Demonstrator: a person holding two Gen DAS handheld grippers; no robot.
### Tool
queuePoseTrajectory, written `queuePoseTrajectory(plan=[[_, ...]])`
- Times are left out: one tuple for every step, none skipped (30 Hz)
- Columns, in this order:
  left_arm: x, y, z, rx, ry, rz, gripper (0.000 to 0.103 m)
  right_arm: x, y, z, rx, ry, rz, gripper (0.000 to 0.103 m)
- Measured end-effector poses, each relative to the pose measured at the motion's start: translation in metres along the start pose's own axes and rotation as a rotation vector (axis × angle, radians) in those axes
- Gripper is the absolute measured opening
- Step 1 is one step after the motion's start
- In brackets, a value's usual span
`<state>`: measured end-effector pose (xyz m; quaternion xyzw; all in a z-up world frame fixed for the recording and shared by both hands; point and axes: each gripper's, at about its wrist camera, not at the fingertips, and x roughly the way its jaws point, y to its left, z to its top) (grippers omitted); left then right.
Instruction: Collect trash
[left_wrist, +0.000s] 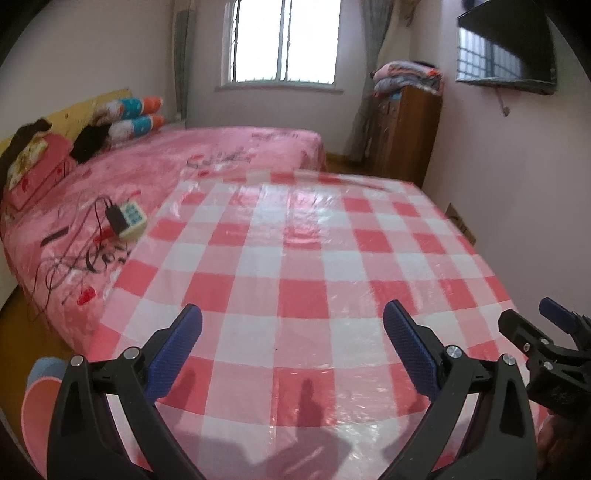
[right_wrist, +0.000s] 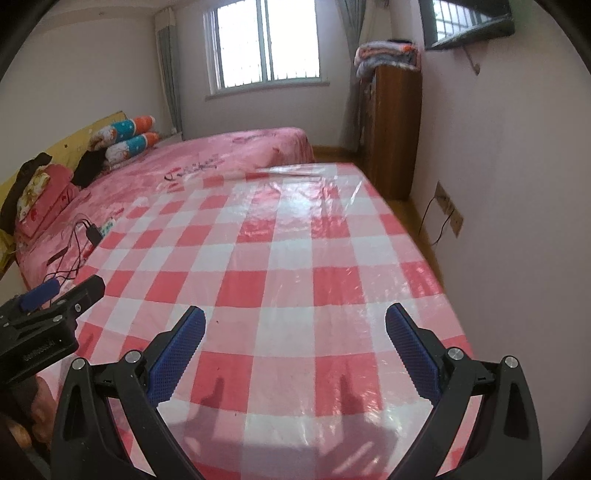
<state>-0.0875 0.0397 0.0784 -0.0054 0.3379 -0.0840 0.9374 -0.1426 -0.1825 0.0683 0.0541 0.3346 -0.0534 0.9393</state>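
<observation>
Left gripper: blue-padded fingers spread wide, holding nothing, above the near edge of the tabletop under its pink-and-white checked plastic cover. Right gripper: fingers likewise apart, empty. Trash: none discernible. Bed, pink, at 10 o'clock, carrying a power strip with cables.

Both grippers: black frames with silver screws, blue ribbed pads on fingers
</observation>
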Motion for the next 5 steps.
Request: queuePoseTrajectory(plan=[[0.007,0.002,0.000,-0.007,0.013,0.000,0.099,0.009,0.002,0.001,-0.003,0.018,-0.001,0.097],[0.014,0.004,0.000,-0.012,0.028,0.001,0.099,0.018,0.003,0.003,-0.007,0.034,-0.002,0.097],[0.025,0.007,0.001,-0.021,0.052,0.004,0.099,0.024,0.005,0.004,-0.008,0.042,-0.003,0.097],[0.031,0.008,0.001,-0.027,0.064,0.008,0.099,0.033,0.006,0.007,-0.011,0.053,-0.004,0.097],[0.038,0.010,0.001,-0.034,0.074,0.013,0.099,0.039,0.008,0.009,-0.015,0.060,-0.006,0.097]])
